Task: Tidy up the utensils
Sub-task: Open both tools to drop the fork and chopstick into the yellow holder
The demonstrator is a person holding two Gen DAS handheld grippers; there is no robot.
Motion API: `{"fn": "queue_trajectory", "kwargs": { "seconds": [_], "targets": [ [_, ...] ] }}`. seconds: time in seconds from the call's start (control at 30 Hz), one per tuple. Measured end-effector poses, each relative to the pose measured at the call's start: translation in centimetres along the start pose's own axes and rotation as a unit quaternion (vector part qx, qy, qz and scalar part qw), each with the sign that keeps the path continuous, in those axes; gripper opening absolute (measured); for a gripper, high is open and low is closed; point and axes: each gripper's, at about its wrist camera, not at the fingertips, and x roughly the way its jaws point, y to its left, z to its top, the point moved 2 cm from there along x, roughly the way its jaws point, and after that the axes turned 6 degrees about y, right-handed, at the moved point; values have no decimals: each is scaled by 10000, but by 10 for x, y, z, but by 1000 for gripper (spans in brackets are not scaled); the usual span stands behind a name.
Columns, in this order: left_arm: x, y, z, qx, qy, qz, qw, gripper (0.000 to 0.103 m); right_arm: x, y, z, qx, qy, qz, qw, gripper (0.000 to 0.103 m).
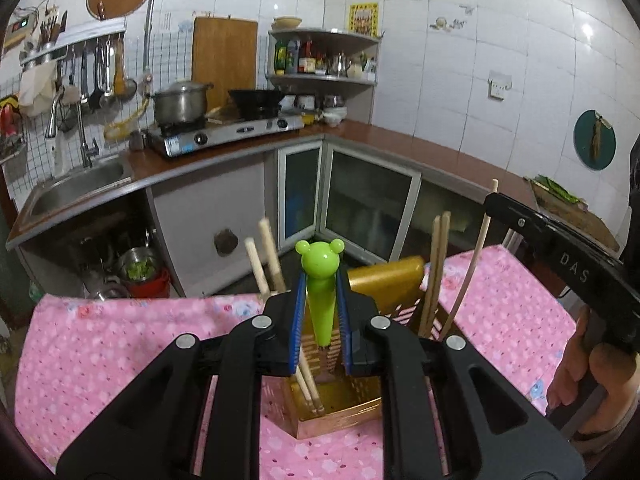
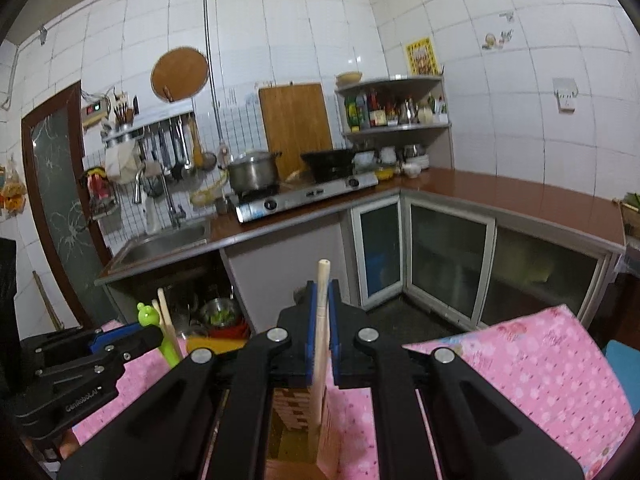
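Observation:
My left gripper (image 1: 322, 292) is shut on a green utensil with a bear-head handle (image 1: 320, 276), held upright with its lower end inside a gold slotted utensil holder (image 1: 340, 408). The holder stands on a table under a pink flowered cloth (image 1: 120, 344). Wooden chopsticks (image 1: 266, 256) lean in its left part, more chopsticks (image 1: 436, 276) in its right part. My right gripper (image 2: 322, 308) is shut on one wooden chopstick (image 2: 321, 320), upright over the holder (image 2: 296, 408). The left gripper with the green utensil (image 2: 150, 316) shows at the left of the right wrist view.
The right gripper's black body (image 1: 560, 256) and the hand holding it fill the right side of the left wrist view. Behind the table is a kitchen counter (image 1: 400, 140) with a sink (image 1: 80, 184), a gas stove (image 1: 224, 132) and pots.

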Motion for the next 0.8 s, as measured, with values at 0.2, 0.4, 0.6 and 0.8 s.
{"fn": "queue_trajectory", "kwargs": {
  "seconds": [0.2,0.4,0.6,0.8],
  "targets": [
    [19,4,-18,-79,172,52,9998,14,17,-3,-25,19,120,51,9999,6],
    [21,9,-25,-135,159,174,9996,14,20,-4,-33,-12,72,24,10000,8],
    [-15,6,-26,-160,-76,305,9994,18,-2,-5,-30,-15,-17,32,10000,38],
    [-65,14,-38,-201,-409,814,9956,60,-46,-3,-33,-15,-58,-236,9997,46]
  ]
}}
